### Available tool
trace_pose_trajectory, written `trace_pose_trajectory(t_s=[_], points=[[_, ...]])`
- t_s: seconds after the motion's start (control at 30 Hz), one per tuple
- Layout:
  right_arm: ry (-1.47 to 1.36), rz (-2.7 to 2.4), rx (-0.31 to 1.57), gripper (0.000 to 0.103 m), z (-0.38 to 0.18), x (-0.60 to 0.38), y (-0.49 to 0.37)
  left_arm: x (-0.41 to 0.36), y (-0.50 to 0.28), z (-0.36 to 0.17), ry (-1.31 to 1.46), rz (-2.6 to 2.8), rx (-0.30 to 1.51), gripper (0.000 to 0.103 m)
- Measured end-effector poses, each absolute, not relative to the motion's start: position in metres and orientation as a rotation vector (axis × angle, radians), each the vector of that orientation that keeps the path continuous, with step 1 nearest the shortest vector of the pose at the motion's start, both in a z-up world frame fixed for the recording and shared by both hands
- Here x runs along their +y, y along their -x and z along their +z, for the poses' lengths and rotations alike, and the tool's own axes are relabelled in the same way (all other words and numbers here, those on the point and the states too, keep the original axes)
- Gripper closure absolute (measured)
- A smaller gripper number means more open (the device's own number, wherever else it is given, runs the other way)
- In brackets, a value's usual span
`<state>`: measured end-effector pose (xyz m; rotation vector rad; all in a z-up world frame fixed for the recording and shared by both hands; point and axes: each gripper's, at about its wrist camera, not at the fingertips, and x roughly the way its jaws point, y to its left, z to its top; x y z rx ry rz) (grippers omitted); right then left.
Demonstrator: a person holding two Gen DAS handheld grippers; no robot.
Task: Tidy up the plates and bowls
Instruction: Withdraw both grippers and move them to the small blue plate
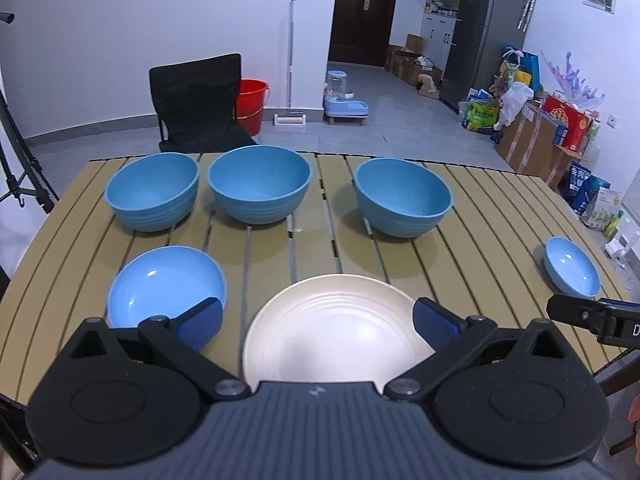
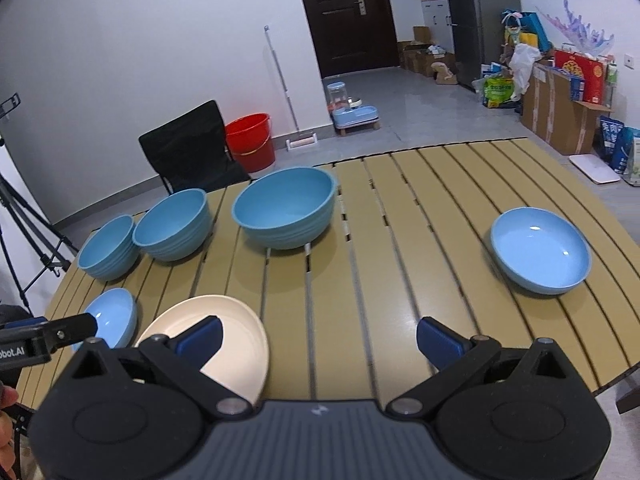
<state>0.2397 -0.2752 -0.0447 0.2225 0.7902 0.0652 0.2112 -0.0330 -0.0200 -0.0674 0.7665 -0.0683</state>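
Note:
Three deep blue bowls (image 1: 152, 192) (image 1: 259, 184) (image 1: 404, 198) stand in a row along the far edge of the slatted table (image 1: 488, 208). A shallow blue plate (image 1: 166, 288) lies near left, and another one (image 1: 572, 266) sits far right. A cream plate (image 1: 340, 332) lies at the near edge, with my left gripper (image 1: 318, 312) open above it, fingers on either side. My right gripper (image 2: 319, 334) is open over bare slats, between the cream plate (image 2: 236, 344) and the right blue plate (image 2: 540, 254). Neither gripper holds anything.
Behind the table stand a black folding chair (image 1: 200, 100) and a red bucket (image 1: 252, 104). A tripod (image 2: 24, 232) is at the left. Boxes and bags (image 1: 548, 136) crowd the right wall. A wide stretch of table (image 2: 400, 220) lies between the bowls and the right plate.

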Motion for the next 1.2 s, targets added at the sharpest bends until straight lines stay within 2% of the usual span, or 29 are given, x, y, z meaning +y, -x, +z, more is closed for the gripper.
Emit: trace_pose_trajectory(t_s=[0.5,1.2], points=[[-0.223,-0.038,0.746,0.0,-0.027,-0.345,-0.231,-0.093,-0.237,-0.012,0.071,-0.173,0.797,0.0],[-0.239,-0.154,0.783,0.0,-0.043,-0.453,-0.26,-0.216,-0.295,-0.031,0.028,-0.289,0.89,0.0]])
